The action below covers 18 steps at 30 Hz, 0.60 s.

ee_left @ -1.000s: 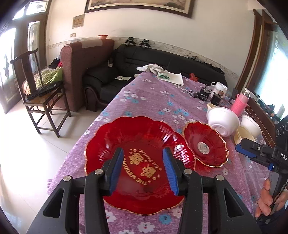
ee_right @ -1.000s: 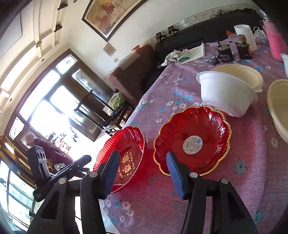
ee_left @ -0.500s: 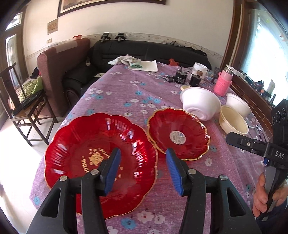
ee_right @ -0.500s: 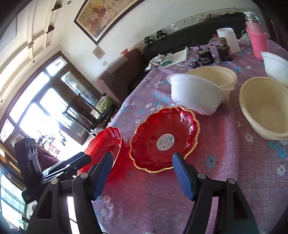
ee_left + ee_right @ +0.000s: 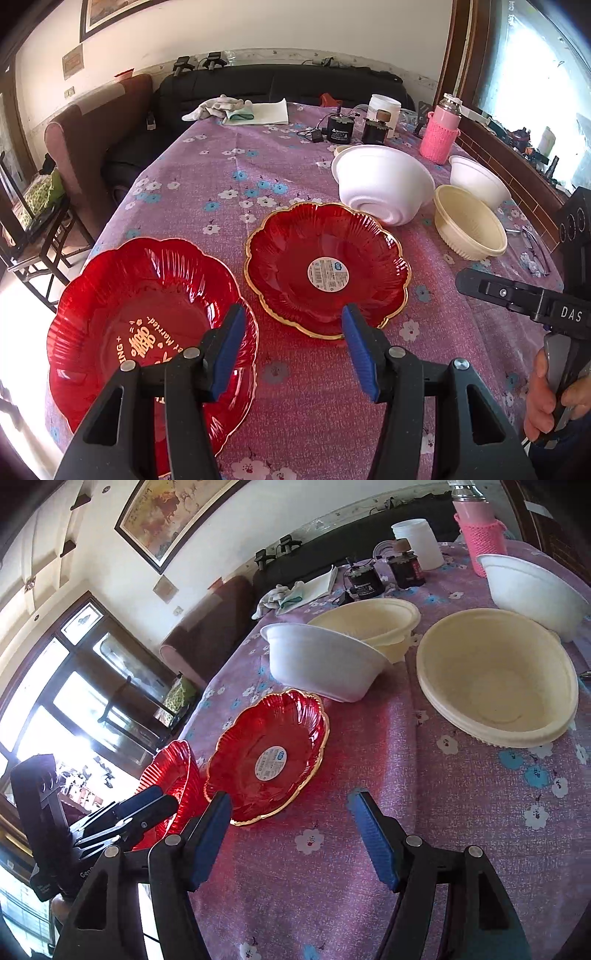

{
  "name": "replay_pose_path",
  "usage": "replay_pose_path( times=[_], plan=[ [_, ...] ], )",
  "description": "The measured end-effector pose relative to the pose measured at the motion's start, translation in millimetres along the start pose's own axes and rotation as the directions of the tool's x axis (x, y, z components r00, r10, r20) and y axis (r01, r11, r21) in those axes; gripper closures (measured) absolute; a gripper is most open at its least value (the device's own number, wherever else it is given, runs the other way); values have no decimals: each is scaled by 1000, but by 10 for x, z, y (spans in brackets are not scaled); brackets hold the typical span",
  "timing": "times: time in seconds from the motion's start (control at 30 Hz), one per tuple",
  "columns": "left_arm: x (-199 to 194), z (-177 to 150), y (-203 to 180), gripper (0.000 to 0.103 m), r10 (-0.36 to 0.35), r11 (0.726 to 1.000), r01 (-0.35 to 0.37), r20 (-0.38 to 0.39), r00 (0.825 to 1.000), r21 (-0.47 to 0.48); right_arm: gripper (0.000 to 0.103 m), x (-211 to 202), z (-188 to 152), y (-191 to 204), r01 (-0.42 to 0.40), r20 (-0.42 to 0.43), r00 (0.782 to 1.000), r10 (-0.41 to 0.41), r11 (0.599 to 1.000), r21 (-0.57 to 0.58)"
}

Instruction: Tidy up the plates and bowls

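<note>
A large red plate [image 5: 140,325] with gold lettering lies at the table's near left. A smaller gold-rimmed red plate [image 5: 327,267] [image 5: 269,757] with a round sticker lies to its right. A white foam bowl [image 5: 384,182] [image 5: 321,657], a cream bowl [image 5: 469,223] [image 5: 498,675], a second cream bowl [image 5: 373,622] and another white bowl [image 5: 478,181] [image 5: 532,587] stand behind. My left gripper [image 5: 293,349] is open and empty above the gap between the plates. My right gripper [image 5: 290,836] is open and empty, near the small plate's front edge.
The table has a purple floral cloth [image 5: 229,184]. At the far end stand a pink bottle [image 5: 441,129], a white cup [image 5: 384,109], dark jars [image 5: 340,129] and folded cloths [image 5: 240,109]. A sofa [image 5: 280,85] and armchair [image 5: 96,140] lie beyond; a wooden chair [image 5: 33,229] is left.
Both grippers have swung to the right: the left from over the large plate to the gap between the plates, the right from the small plate toward the bowls. Both stay open.
</note>
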<state>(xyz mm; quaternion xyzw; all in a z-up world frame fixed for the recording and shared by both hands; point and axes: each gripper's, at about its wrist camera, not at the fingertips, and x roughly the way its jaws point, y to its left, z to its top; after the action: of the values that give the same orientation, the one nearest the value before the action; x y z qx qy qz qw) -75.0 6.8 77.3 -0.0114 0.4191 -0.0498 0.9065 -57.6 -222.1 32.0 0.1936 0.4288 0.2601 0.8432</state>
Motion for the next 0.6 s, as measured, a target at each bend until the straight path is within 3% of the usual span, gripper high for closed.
replay_pose_path(
  times=[0.27,0.53,0.6],
  plan=[
    [115,149,96,49,-8,1000,8,-30,1000,4,30,30,18,2,27,-21,999,-27,1000,-5],
    [345,497,245,50,-26,1000,25,-82,996,-8,30,11,61,-92,-42,-36,998,45,997,70],
    [451,558,253,54,-14,1000,14,-102,995,-8,30,15,93,-103,-54,-35,998,57,995,79]
  ],
)
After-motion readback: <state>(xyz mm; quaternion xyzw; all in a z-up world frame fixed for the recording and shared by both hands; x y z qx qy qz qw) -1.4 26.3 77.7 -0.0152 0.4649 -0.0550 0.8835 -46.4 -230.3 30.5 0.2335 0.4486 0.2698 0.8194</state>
